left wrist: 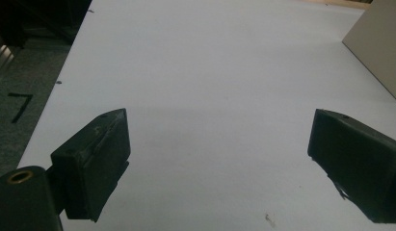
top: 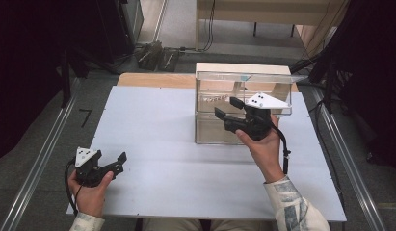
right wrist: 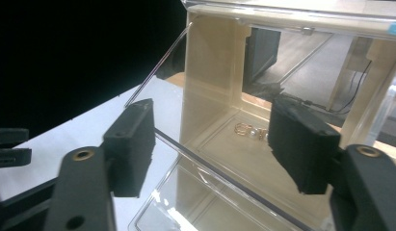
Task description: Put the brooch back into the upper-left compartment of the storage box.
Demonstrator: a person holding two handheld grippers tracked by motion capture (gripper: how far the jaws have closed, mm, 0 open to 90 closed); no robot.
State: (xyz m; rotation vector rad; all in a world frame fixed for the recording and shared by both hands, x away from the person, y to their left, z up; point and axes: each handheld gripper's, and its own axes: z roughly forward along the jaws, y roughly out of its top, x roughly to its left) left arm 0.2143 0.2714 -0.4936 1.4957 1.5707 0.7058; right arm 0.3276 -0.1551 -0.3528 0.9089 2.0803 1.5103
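Presently, findings as observed:

Work surface: pale grey-white rectangular table (top: 176, 159), with a light wooden board along its far edge.

Object in hand: clear plastic display box with a cream-coloured inner frame (top: 212, 126), standing upright on the far right part of the table, its transparent front panel facing the person.

Contents: small gold-coloured piece of jewellery with a pale bead (right wrist: 248, 131), lying on the box's inner floor towards the back; finer detail cannot be told.

Right gripper (top: 229, 111): held level at the front face of the box, near its upper half, pointing across towards the left of the high view.

Right fingers (right wrist: 130, 144): parted, nothing pressed between them. In the right gripper view the edge of the clear front panel runs across the gap, with no pad contact visible.

Left gripper (top: 116, 162): resting at the near left corner of the table, well apart from the box.

Left fingers (left wrist: 97, 159): spread wide over bare table, holding nothing.

Hands: one on each gripper, forearms entering from the near edge.
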